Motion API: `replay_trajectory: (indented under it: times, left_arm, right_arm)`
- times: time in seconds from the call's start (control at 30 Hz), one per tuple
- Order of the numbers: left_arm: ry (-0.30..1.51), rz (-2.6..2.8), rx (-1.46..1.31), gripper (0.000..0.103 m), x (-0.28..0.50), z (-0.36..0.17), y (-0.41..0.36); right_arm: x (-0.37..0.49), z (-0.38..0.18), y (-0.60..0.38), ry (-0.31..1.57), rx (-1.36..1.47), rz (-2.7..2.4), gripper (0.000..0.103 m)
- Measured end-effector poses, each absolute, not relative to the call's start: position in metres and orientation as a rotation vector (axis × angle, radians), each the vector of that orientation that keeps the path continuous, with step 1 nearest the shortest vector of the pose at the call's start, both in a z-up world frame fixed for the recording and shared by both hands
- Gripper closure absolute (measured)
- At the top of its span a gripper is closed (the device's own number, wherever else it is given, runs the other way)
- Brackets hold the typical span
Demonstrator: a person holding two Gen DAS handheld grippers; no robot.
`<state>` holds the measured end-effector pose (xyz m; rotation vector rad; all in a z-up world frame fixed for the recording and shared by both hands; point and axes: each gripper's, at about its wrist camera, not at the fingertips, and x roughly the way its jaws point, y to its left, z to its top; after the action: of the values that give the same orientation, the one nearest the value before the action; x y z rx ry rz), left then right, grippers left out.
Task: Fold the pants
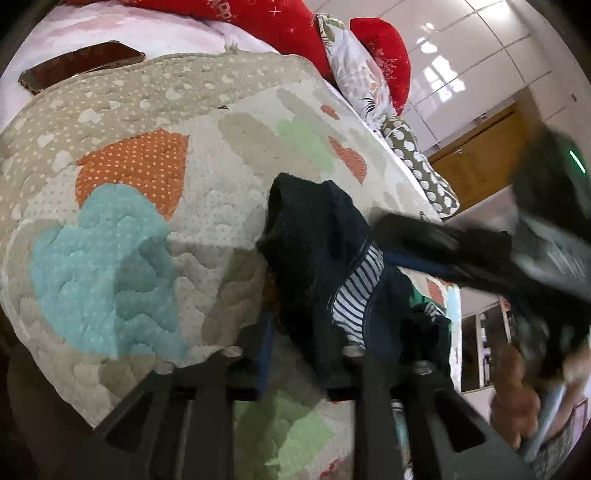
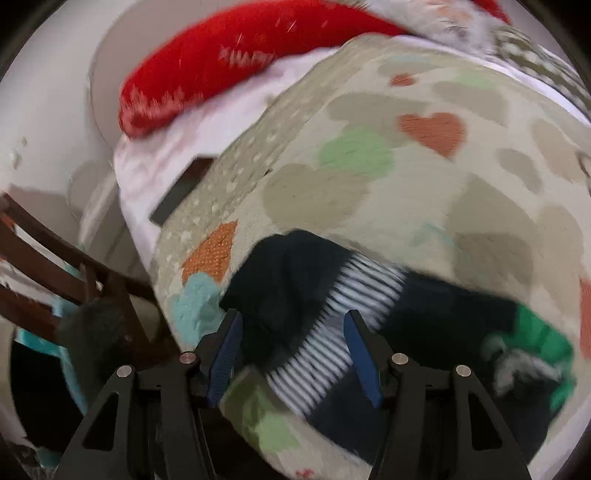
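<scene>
While your right gripper [image 2: 291,354] hovers low with jaws spread over the dark pants [image 2: 295,291] bunched on the heart-patterned quilt [image 2: 424,177], your left gripper [image 1: 295,354] tilts over the bed, jaws spread too, with pants cloth draped across one finger.

I count one pair of pants [image 1: 317,236], dark with a striped panel. I hold two tools: my left tool [image 1: 306,354] and my right tool [image 2: 291,354]. One quilt [image 1: 221,147] covers the bed. I see two red pillows [image 1: 258,22], one phone [image 1: 81,64] and one green garment [image 2: 539,332]. One wooden chair [image 2: 55,266] stands beside the bed.
</scene>
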<state>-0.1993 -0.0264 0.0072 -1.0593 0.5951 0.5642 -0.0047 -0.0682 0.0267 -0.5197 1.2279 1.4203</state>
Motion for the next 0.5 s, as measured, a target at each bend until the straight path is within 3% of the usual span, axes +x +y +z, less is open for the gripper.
replay_trajectory:
  times: [0.03, 0.1, 0.33, 0.4, 0.43, 0.47, 0.5]
  left_arm:
    - [0.583, 0.551, -1.071, 0.051, -0.201, 0.006, -0.027]
    - [0.545, 0.528, -1.093, 0.044, -0.204, 0.004, -0.028]
    - [0.528, 0.49, -1.067, 0.041, -0.207, 0.004, -0.033]
    - [0.531, 0.496, -1.06, 0.041, -0.204, 0.005, -0.035]
    - [0.532, 0.501, -1.051, 0.042, -0.203, 0.007, -0.036]
    - [0.533, 0.502, -1.037, 0.047, -0.2, 0.009, -0.037]
    - [0.538, 0.498, -1.021, 0.063, -0.198, 0.012, -0.04]
  right_arm:
    - [-0.011, 0.021, -0.054, 1.242, -0.561, 1.404, 0.038]
    - [-0.022, 0.003, -0.026, 1.294, -0.646, 1.369, 0.035]
    - [-0.038, -0.034, 0.02, 1.36, -0.865, 1.18, 0.029]
    - [-0.042, -0.035, 0.021, 1.327, -0.915, 1.171, 0.037]
    - [-0.043, -0.035, 0.018, 1.286, -0.947, 1.147, 0.056]
    - [-0.042, -0.034, 0.014, 1.251, -0.962, 1.125, 0.067]
    - [-0.04, -0.031, 0.011, 1.248, -0.942, 1.136, 0.068]
